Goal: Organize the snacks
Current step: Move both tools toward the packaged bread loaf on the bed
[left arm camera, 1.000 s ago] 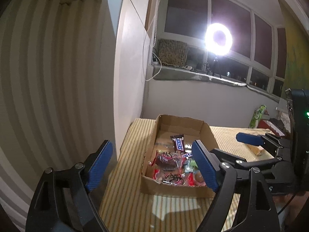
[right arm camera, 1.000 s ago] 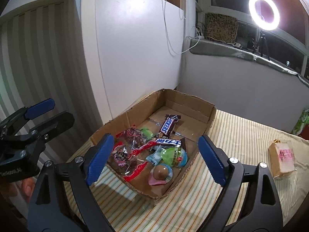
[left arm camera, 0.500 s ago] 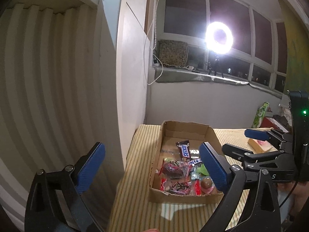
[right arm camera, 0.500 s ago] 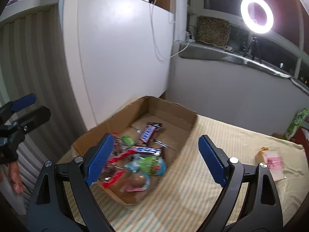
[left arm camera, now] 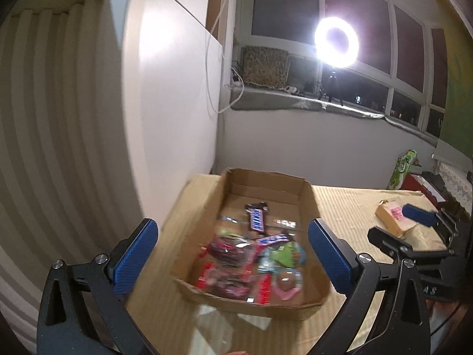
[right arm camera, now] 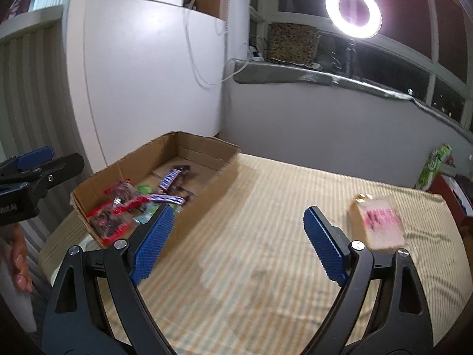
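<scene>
One person's hand (right arm camera: 17,254), right-wrist view only

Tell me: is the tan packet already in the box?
No. In the right wrist view the tan packet lies on the striped cloth, well apart from the box.

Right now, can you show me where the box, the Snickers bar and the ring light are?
box (left arm camera: 204,230): left wrist view, left cardboard wall.
Snickers bar (left arm camera: 257,219): left wrist view, middle of the wrapper.
ring light (right arm camera: 353,11): right wrist view, glowing ring's left side.
</scene>
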Tool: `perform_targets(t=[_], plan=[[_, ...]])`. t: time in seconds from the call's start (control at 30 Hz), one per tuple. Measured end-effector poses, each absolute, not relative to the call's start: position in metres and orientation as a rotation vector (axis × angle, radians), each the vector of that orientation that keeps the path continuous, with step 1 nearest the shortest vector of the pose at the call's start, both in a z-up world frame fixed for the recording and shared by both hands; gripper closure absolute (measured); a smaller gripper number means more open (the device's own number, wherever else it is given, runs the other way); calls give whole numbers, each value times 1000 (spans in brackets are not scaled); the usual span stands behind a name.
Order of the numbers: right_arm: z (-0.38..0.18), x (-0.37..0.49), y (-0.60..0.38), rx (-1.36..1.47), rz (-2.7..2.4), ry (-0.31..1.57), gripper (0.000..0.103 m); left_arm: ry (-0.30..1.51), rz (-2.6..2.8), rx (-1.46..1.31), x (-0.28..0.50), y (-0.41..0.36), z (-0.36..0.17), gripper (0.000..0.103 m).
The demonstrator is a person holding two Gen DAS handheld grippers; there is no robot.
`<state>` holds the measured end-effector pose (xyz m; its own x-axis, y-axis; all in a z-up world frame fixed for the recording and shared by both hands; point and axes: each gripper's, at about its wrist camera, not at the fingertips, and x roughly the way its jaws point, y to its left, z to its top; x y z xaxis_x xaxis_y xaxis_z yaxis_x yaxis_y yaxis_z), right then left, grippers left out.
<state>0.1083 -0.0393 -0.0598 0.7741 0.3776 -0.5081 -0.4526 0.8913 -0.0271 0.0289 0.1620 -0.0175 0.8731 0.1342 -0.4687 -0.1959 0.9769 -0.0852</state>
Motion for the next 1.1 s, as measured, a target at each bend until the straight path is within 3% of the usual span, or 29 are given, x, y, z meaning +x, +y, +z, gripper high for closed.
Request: perform_targets(t=[0.77,1.1], plan=[[-79,109,-229,5,209,529,11,624,-98,-159,88,1,-34,2],[-90,107,-274,23,146,549,11,589,-145,39,93,-78,-40,2]])
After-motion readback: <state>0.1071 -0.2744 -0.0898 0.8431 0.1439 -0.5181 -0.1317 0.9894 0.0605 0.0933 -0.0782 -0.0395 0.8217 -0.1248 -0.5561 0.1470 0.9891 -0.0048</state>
